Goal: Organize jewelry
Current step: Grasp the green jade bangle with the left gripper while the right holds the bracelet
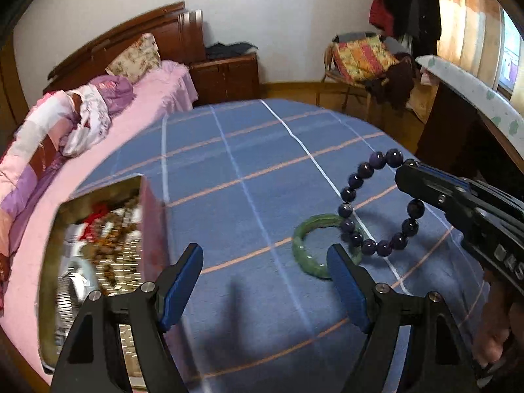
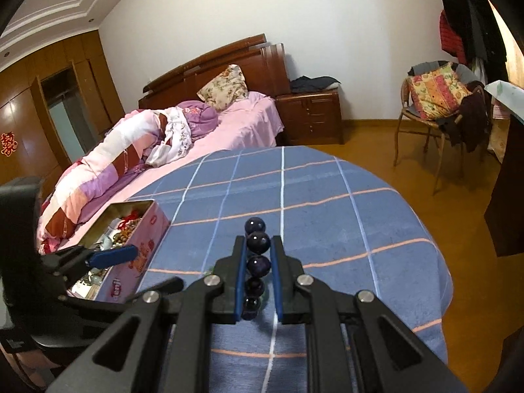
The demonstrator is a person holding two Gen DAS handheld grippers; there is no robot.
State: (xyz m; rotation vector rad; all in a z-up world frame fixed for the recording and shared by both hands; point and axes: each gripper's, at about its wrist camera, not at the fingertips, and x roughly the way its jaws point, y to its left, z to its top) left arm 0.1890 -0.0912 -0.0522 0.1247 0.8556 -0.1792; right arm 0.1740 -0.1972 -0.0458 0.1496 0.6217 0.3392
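Purple bead bracelet between right tongs — clamped.

Soft daylight pours in from the curtained window at upper right, glowing orange. The room's evenly lit, a touch dim. Faint shadows fall on the blue checked cloth. The open tin smears with motion blur in the left wrist view. Fisheye bends every edge, corners black.

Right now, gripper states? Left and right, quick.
Left gripper: open, holding nothing, above the blue cloth.
Right gripper: shut on the purple bead bracelet, lifted off the cloth.
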